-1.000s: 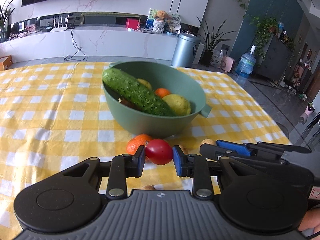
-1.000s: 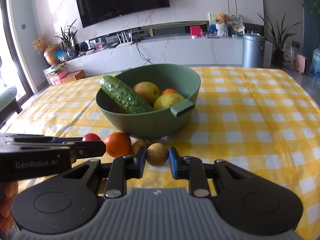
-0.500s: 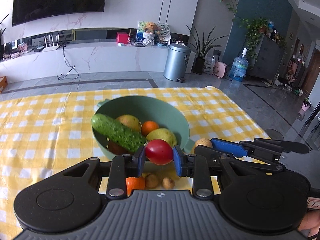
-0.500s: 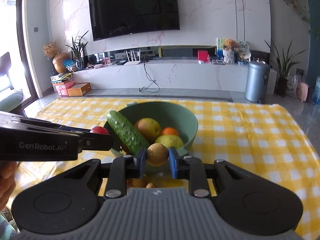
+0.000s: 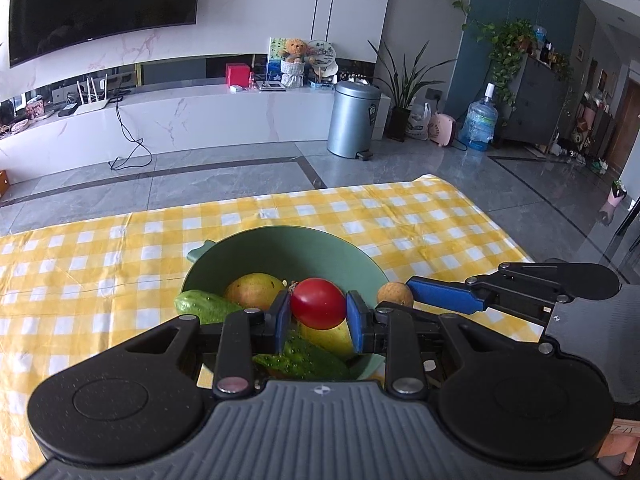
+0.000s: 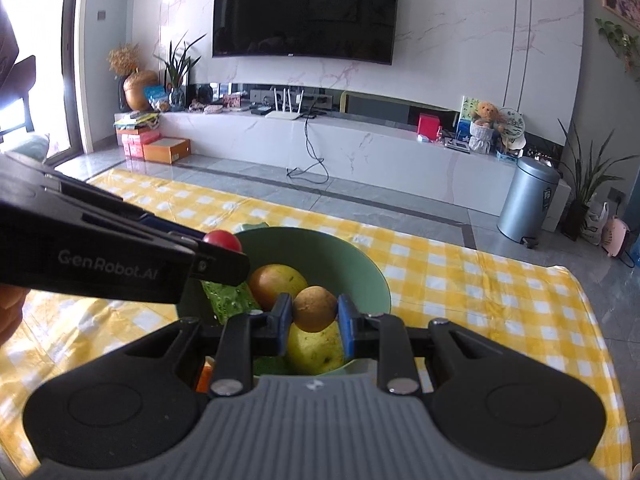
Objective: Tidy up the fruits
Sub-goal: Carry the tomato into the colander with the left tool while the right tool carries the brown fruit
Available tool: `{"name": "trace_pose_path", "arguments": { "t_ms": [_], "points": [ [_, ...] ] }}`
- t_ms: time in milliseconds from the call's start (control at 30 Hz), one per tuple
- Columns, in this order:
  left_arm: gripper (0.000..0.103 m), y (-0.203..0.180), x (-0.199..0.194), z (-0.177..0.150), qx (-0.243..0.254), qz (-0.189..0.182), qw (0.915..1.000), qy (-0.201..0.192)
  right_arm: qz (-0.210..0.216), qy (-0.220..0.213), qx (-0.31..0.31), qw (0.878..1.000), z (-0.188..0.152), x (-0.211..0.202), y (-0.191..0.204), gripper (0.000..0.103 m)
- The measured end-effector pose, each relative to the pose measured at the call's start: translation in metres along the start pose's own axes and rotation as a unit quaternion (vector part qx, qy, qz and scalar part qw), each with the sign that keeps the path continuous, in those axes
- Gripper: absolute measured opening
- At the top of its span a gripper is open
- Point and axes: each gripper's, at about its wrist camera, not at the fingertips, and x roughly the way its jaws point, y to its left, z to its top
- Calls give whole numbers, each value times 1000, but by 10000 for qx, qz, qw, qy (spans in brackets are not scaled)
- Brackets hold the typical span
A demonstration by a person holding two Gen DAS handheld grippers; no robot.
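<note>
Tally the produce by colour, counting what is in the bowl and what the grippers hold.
Red: 1, the tomato
Brown: 1, the small round fruit
Green: 1, the cucumber
Yellow-orange: 1, the mango
Yellow: 1, the pear-like fruit
Total: 5 clearly seen; the hand-held grippers may hide more.

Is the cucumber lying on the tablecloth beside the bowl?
No, the cucumber lies inside the green bowl with the other fruit, its end poking over the rim.
</note>
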Motion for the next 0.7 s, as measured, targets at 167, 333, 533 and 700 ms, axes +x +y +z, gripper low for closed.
{"name": "trace_pose_path", "arguments": {
  "t_ms": [167,333,533,700],
  "points": [
    [33,4,21,3,6,-36,9998,196,82,276,-180,9994,4,26,-4,21],
    [33,12,41,4,-73,25,9992,401,118,490,-353,9981,5,49,-6,21],
    [33,20,61,4,-203,-43,9977,650,178,676,-424,9967,2,71,-7,21],
    [33,23,70,2,-212,-16,9972,719,223,760,-463,9958,2,82,-5,21]
  ]
}}
